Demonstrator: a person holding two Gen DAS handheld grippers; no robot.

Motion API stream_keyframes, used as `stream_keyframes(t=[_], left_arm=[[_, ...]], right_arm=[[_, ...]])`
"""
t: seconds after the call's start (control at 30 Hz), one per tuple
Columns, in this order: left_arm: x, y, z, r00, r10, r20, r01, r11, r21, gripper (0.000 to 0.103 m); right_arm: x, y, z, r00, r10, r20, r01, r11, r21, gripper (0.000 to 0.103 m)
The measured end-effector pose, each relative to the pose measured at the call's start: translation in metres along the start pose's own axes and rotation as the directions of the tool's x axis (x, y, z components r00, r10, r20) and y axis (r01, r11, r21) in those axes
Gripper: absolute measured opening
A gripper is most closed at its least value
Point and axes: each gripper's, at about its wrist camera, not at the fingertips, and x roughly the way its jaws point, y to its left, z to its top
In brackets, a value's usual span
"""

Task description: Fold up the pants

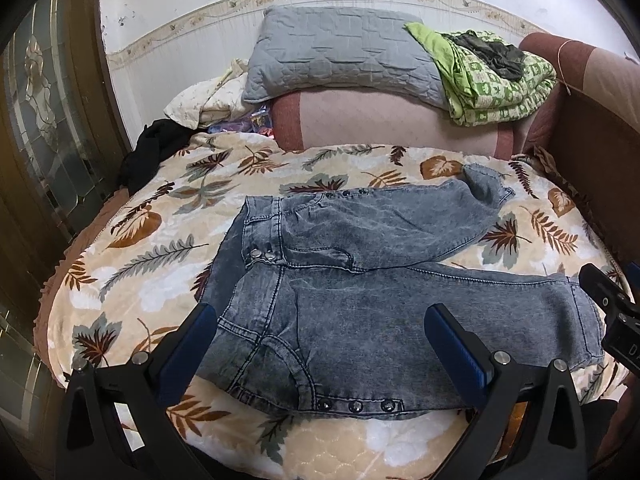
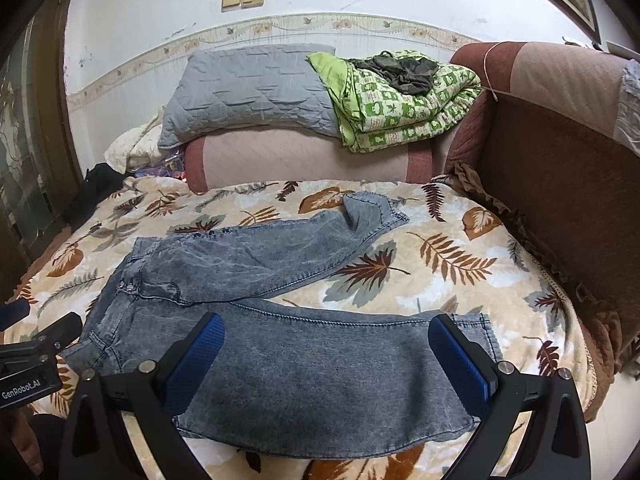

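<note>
Lying spread across the leaf-print blanket (image 1: 132, 264), the grey-blue pants (image 1: 360, 288) are stretching out ahead of both tongs, waistband toward the left tong's side and leg ends toward the right tong's side. The left gripper (image 1: 322, 344) is hovering with its blue-padded fingers wide apart, the waist and seat area showing between them and a row of studs (image 1: 354, 405) sitting just under its span. The right gripper (image 2: 330, 354) is likewise hanging with its fingers spread apart, framing the nearer leg, whose hem is lying just past its right finger. The farther leg (image 2: 280, 248) is angling away beyond both tongs, its cuff crumpled upward. Well beyond the pants, a grey pillow (image 2: 256, 88) and a green quilt (image 2: 404, 112) are resting on a pink bolster (image 2: 304, 160).
</note>
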Motion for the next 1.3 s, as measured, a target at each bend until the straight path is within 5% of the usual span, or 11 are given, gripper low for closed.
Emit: stream_keyframes(t=[0.37,0.77,1.0,1.17,1.3], left_arm=[[0.073,0.041,0.033,0.989,0.084,-0.124,-0.089,0.996,-0.033,0.103],[0.179,0.121,0.101,0.950,0.216,-0.226,-0.252,0.956,-0.148,0.103],[0.241,0.147,0.114,0.934,0.153,-0.323,-0.247,0.930,-0.274,0.103],[0.288,0.160,0.127,0.909,0.157,-0.387,-0.281,0.915,-0.290,0.103],[0.323,0.152,0.130,0.884,0.129,-0.449,-0.263,0.932,-0.250,0.103]], right_arm=[[0.070,-0.045,0.029,0.996,0.031,-0.088,-0.026,0.997,0.068,0.103],[0.220,-0.097,0.095,0.975,0.018,-0.219,-0.002,0.997,0.075,0.103],[0.281,-0.093,0.117,0.963,0.030,-0.269,-0.011,0.998,0.069,0.103],[0.312,-0.097,0.149,0.966,-0.003,-0.258,0.014,0.999,0.040,0.103],[0.341,-0.105,0.175,0.966,-0.004,-0.259,0.019,0.998,0.055,0.103]])
